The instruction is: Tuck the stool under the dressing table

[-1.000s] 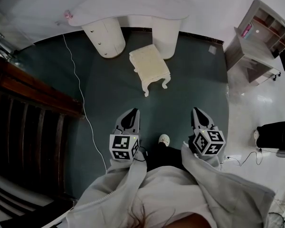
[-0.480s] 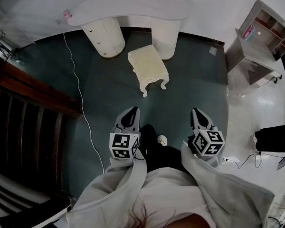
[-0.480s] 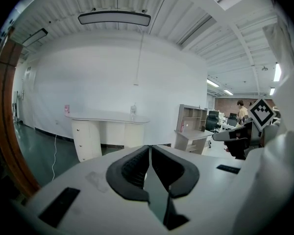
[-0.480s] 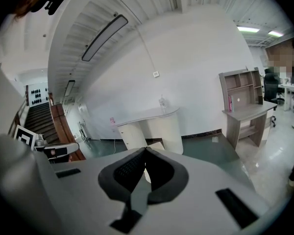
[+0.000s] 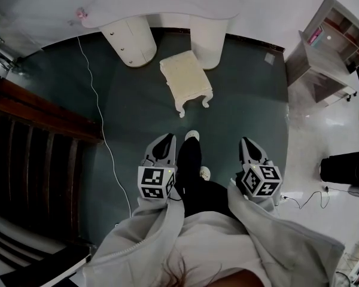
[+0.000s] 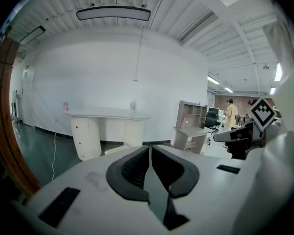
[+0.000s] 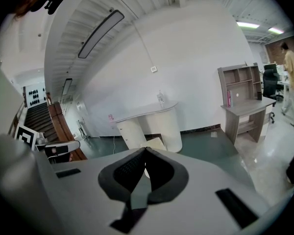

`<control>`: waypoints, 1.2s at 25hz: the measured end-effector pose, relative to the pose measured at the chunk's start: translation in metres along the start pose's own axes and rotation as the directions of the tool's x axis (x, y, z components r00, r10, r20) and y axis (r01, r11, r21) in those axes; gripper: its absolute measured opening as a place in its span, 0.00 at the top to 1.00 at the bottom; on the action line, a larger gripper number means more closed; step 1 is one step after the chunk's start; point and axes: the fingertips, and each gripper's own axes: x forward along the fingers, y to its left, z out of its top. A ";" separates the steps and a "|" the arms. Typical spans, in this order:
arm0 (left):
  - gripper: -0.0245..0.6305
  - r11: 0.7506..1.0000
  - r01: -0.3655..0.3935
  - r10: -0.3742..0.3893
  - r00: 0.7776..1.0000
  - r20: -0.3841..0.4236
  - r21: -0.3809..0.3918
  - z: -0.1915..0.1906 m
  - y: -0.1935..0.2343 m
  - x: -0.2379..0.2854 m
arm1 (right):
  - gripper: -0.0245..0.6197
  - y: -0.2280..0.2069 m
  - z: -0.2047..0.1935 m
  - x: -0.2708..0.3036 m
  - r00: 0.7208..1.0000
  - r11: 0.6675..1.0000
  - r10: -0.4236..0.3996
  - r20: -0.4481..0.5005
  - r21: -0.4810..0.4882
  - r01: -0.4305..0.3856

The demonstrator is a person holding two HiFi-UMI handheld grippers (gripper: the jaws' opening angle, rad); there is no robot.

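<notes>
1. At nine o'clock in the head view we pass a dark wooden slatted frame (image 5: 42, 160). A thin white cable (image 5: 94, 100) trails over the smooth green floor (image 5: 131, 112) beside it.
2. At seven o'clock is our left gripper (image 5: 166, 140). Its fingers are pressed together on nothing. We judge it is held low and pointed ahead because we have not yet reached the stool.
3. At twelve o'clock the stool (image 5: 185, 76) stands out on the floor, skewed, in front of the gap between the pedestals. It is not tucked under yet. It has a cream, nubbly rectangular seat on curled, carved legs.
4. Behind it at twelve is the dressing table (image 5: 161, 5). Its top is pale, glossy and kidney-shaped, and it rests on two rounded pedestals.
5. At five o'clock our right gripper (image 5: 247, 142) mirrors the left, its ribbed dark fingers closed and empty.
6. At two o'clock a grey, boxy shelf unit (image 5: 323, 46) stands well apart on pale, shiny tiles.
</notes>
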 end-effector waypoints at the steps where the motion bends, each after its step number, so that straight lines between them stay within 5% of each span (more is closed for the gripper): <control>1: 0.92 1.000 0.002 -0.002 1.000 -0.004 -0.003 0.000 0.001 0.003 | 0.88 -0.001 0.000 0.002 1.000 1.000 -0.001 -0.004 0.001 0.001; 15: 0.92 0.999 0.001 -0.003 0.999 -0.043 -0.032 0.013 0.029 0.058 | 0.88 -0.012 0.026 0.059 0.999 1.000 0.007 -0.046 0.008 -0.006; 30: 0.92 0.999 -0.024 0.022 0.999 -0.042 -0.047 0.064 0.105 0.156 | 0.88 -0.012 0.098 0.182 0.997 0.999 0.037 -0.073 -0.023 -0.039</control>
